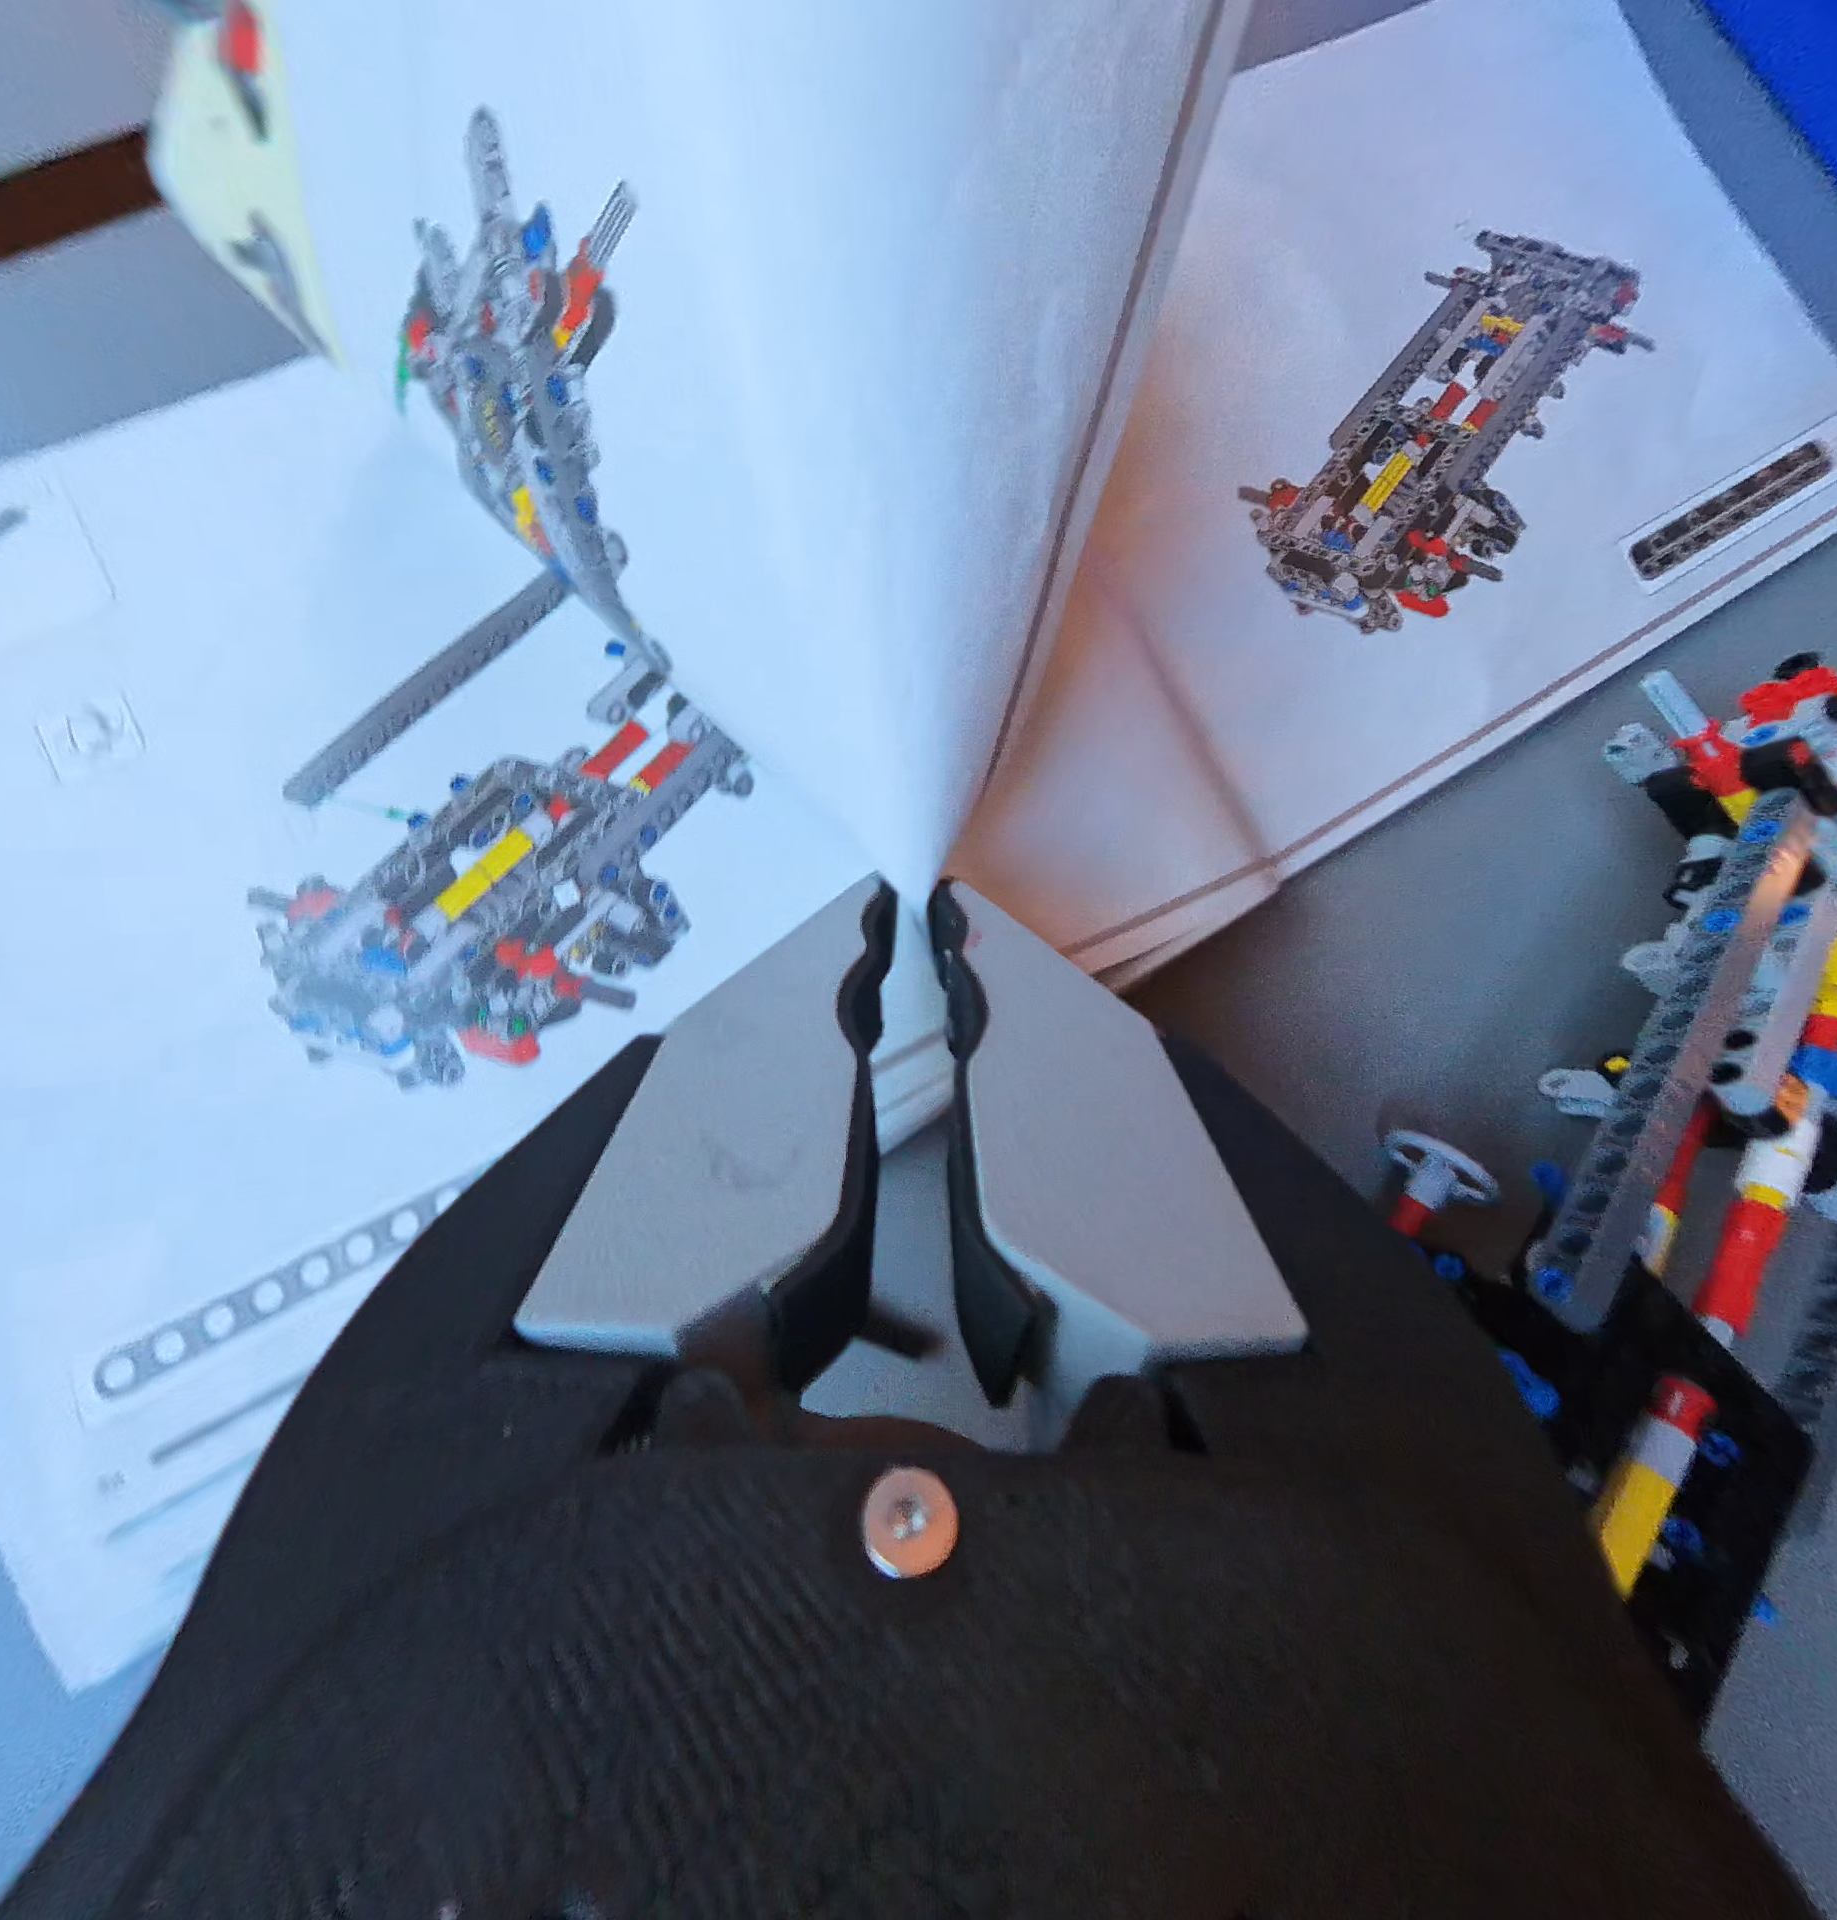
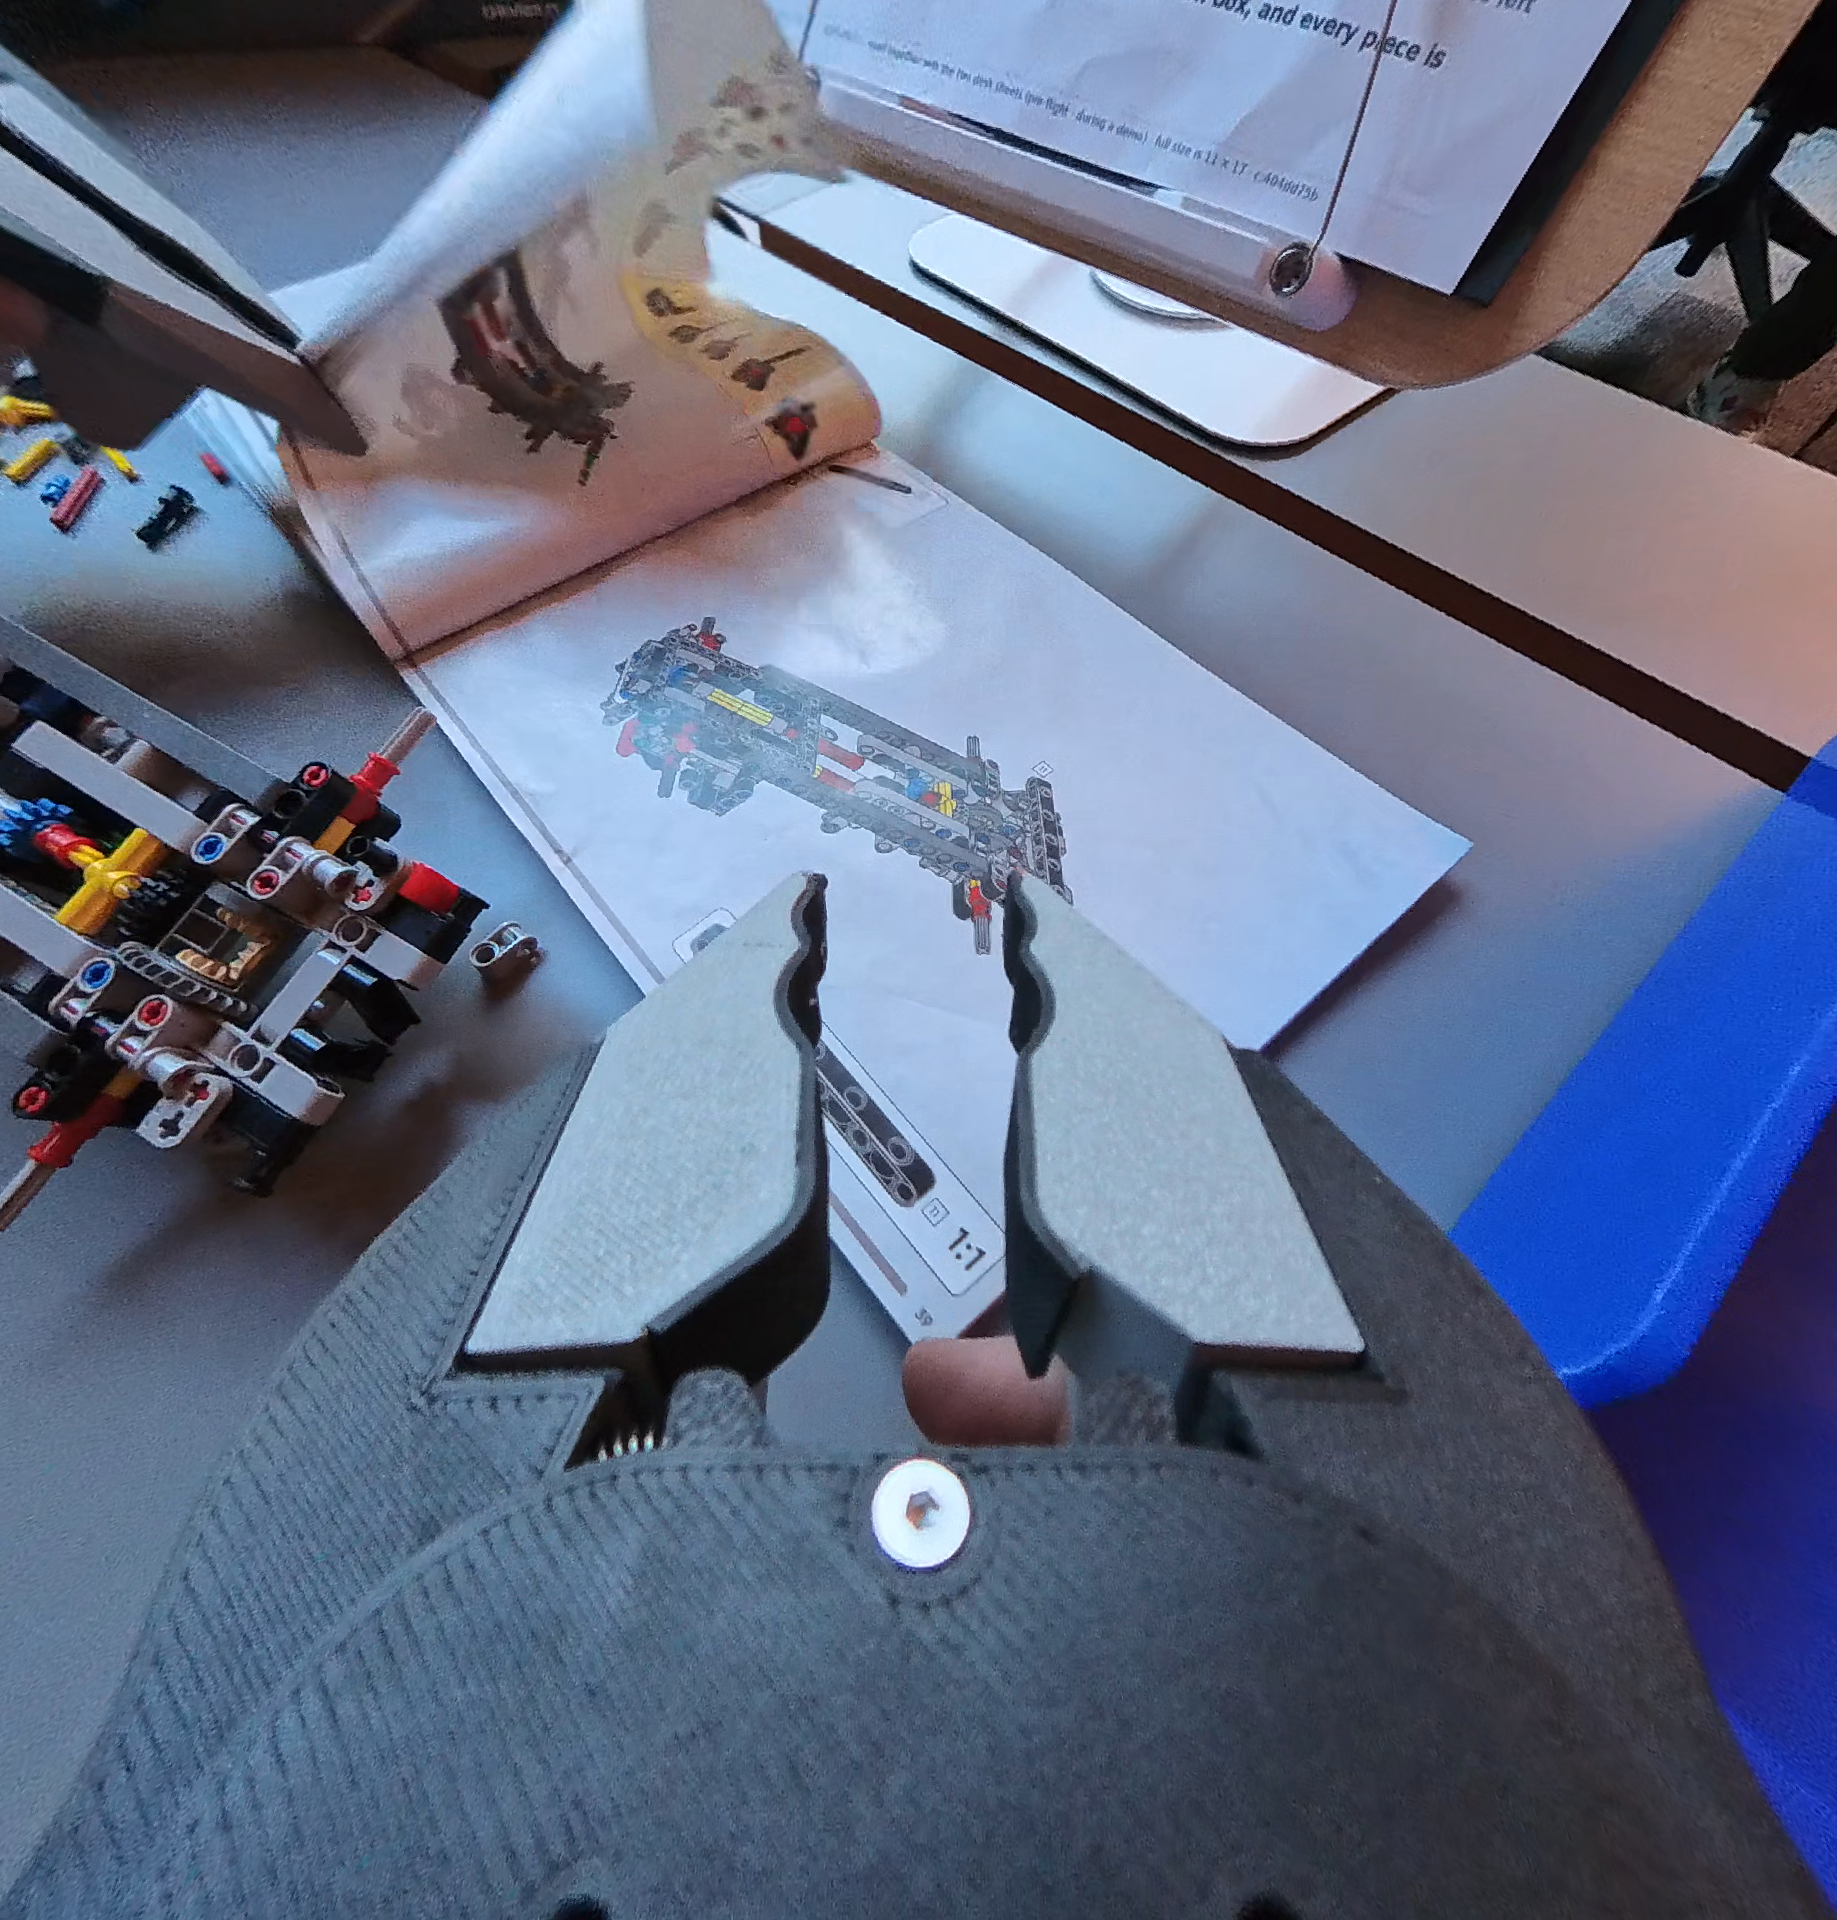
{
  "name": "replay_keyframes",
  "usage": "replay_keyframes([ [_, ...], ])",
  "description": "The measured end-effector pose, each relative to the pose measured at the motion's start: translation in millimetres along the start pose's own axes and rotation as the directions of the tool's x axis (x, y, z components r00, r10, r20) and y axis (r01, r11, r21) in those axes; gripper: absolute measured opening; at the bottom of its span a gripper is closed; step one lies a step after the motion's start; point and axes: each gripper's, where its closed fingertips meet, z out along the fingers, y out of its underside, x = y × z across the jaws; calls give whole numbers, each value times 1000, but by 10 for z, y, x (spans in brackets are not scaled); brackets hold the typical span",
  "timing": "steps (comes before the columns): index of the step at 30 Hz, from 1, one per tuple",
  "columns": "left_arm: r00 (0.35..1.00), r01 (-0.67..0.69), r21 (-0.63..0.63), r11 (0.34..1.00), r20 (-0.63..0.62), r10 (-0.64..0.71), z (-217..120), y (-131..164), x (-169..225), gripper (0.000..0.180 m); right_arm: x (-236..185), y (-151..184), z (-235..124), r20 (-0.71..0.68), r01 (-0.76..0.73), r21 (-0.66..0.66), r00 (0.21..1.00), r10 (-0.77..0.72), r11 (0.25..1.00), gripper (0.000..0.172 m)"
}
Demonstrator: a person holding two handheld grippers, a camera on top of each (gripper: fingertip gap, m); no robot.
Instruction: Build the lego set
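Observation:
An open building-instruction booklet [image 1: 218, 831] lies on the grey table. My left gripper [image 1: 912, 899] is shut on the lower edge of one page [image 1: 841, 416] and holds it lifted and curved above the spread. The right wrist view shows the same: the left gripper [image 2: 166, 301] pinches the raised page [image 2: 581, 260] at its corner. My right gripper [image 2: 914, 894] is open and empty, hovering over the booklet's flat right page [image 2: 1101, 748], which bears a picture of a long model.
A partly built brick model [image 2: 197, 914] stands left of the booklet, and also shows in the left wrist view [image 1: 1745, 987]. A small grey connector [image 2: 503, 948] lies beside it. Loose pieces [image 2: 72, 478] lie far left. A blue bin [image 2: 1724, 1039] is right, a document stand [image 2: 1205, 156] behind. Left tips to right tips: about 25 cm. From my right tips it is roughly 10 cm to the small grey connector [image 2: 503, 948]; from my left, 20 cm.

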Motion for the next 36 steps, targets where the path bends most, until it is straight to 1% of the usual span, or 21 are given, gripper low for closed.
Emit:
replay_keyframes([
  [2,998,64,10,998,1,-64,-68,94,-81,12,10,0,-11,-3,0,2,1000,0,1000,32],
  [4,993,113,17,993,31,-114,-148,205,-200,14,22,-1,-23,-7,3,3,1000,-3,1000,32],
  [6,987,150,13,989,59,-151,-252,322,-299,28,36,15,-25,-13,9,-4,1000,-9,1000,32],
  [7,985,158,14,987,72,-158,-315,369,-339,30,43,26,-23,-16,11,-8,1000,-11,1000,32],
  [10,980,136,14,991,145,-137,-536,451,-487,29,47,60,-7,-13,11,-20,1000,-11,1000,32],
  [12,974,119,29,992,193,-123,-695,449,-575,29,48,83,6,-13,16,-29,1000,-16,999,32],
  [17,968,42,59,997,246,-55,-973,433,-662,31,99,159,44,-32,25,-49,999,-26,998,32],
  [19,967,5,70,998,255,-22,-996,440,-671,31,130,186,58,-39,18,-53,999,-20,998,32],
  [22,971,-60,77,995,237,40,-899,422,-628,31,167,209,73,-54,21,-56,998,-24,998,31],
  [25,969,-115,91,989,231,91,-756,321,-593,31,201,219,79,-78,39,-61,996,-43,997,32],
  [28,959,-163,103,981,252,133,-676,230,-606,32,221,212,62,-98,39,-63,994,-45,997,31],
  [30,952,-181,117,976,272,144,-671,221,-649,32,193,152,55,-86,17,-48,996,-21,999,31],
  [32,944,-181,109,977,299,142,-692,275,-719,32,136,63,84,-53,-6,-44,999,3,999,31],
  [36,908,-190,84,978,394,142,-800,359,-877,32,-16,-199,281,38,-30,-72,999,33,997,33],
])
